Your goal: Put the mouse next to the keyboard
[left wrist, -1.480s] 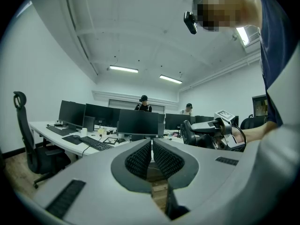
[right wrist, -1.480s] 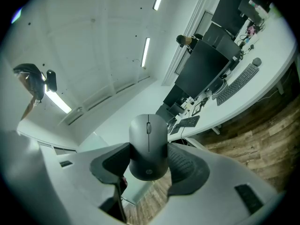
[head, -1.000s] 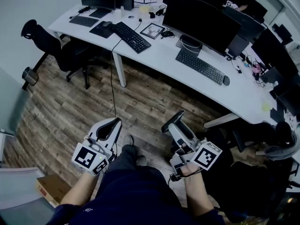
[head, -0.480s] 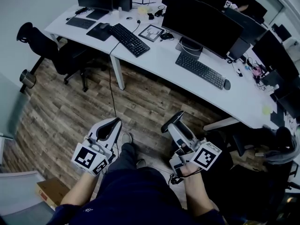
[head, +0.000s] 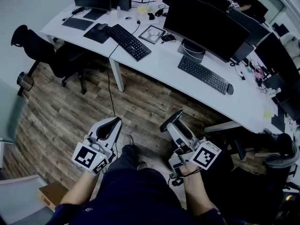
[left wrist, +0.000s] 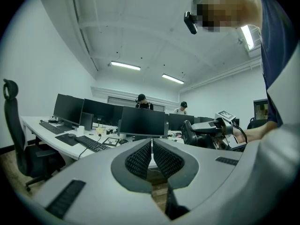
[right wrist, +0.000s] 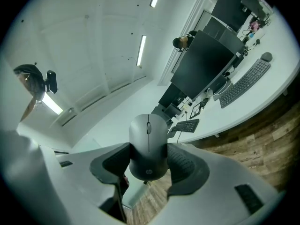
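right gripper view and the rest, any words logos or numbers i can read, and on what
Mouse: one small round logo near its rear end, too blurred to read for sure.
Left marker cube, right marker cube: black-and-white square patterns, no letters or numbers.
Keyboard: key legends too small to read.
No other legible text.

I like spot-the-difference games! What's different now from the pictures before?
Hardly anything. Only the head view swung a little: the black office chair now sits further left and the near keyboard on the white desk sits slightly lower. Nothing was grabbed or dropped. The right gripper still clamps the grey mouse, the left gripper stays shut and empty, and both stay above the person's lap.
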A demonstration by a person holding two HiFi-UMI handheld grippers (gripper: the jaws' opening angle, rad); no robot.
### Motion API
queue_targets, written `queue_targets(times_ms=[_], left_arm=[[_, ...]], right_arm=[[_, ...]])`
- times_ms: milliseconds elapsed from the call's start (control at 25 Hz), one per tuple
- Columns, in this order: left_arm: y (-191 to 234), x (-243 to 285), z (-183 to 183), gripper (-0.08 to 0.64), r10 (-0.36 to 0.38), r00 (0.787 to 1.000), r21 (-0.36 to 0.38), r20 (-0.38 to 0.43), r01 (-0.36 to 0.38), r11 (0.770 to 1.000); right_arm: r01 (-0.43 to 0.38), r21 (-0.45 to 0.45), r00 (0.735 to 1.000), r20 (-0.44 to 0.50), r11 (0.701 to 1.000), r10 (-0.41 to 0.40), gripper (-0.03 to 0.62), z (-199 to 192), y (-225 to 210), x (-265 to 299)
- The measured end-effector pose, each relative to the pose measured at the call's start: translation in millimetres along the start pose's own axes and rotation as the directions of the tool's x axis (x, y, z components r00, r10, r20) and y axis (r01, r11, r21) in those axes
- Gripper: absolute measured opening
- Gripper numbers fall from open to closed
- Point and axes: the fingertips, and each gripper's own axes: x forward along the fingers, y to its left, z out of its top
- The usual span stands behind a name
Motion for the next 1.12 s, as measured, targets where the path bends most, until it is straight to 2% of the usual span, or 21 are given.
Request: queue_targets(times_ms=[400,720,920,1120], left_arm=[[49.2,35.0,4.6,0.038,-0.038,0.999,-0.008,-0.014,0.038,0.999],[92.2,53.7,12.2,0.038,-0.054,0.998,-0.013,-0.016,0.053,0.998],[120.4,63.6,17.2,0.038,-0.067,0.998,-0.018,-0.015,0.067,0.998],[143.6,74.3,23.7,0.038,-0.085,0.996,-0.013,-0.008,0.085,0.996]], right_arm=[[0.017,-0.019,1.0,-0.001,1.0,-0.017,0.252,17.4,-11.7,55.4],[0.052,0.016,0.999,0.008,0.999,-0.052,0.252,25.3,-23.4,96.9],[0.042,-0.018,0.999,0.008,0.999,-0.042,0.252,34.1,-18.8,129.1],[0.07,0.007,0.997,0.022,0.998,-0.07,0.252,38.1,-24.8,149.1]])
